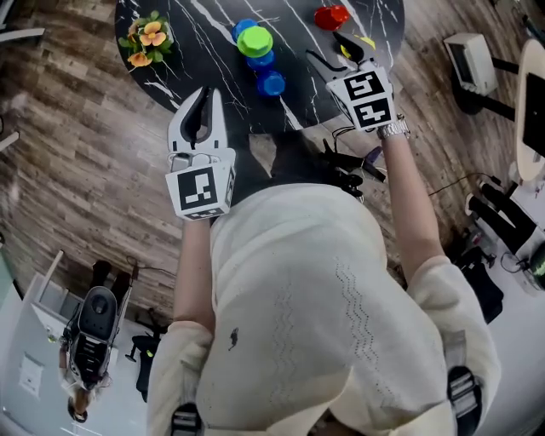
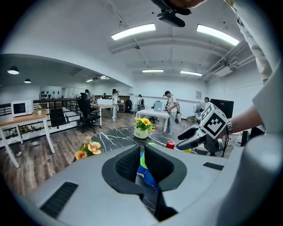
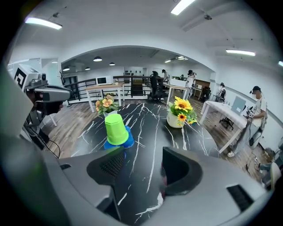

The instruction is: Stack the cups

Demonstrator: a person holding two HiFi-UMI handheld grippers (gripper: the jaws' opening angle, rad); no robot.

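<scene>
A green cup (image 1: 255,40) sits upside down on blue cups (image 1: 261,60) on the black marble table (image 1: 196,47). Another blue cup (image 1: 272,83) stands nearer the table's front edge. A red cup (image 1: 330,15) lies at the far right, with a yellow thing (image 1: 367,41) beside it. My left gripper (image 1: 203,95) hovers over the table's front edge, jaws together and empty. My right gripper (image 1: 325,47) is open just short of the red cup, holding nothing. The right gripper view shows the green cup (image 3: 116,129) ahead to the left of the open jaws.
An orange flower pot (image 1: 147,38) stands at the table's left. A sunflower pot (image 3: 179,114) stands farther back. Cables and a dark stand (image 1: 349,166) lie on the wood floor under the table edge. People work at desks (image 2: 170,110) in the background.
</scene>
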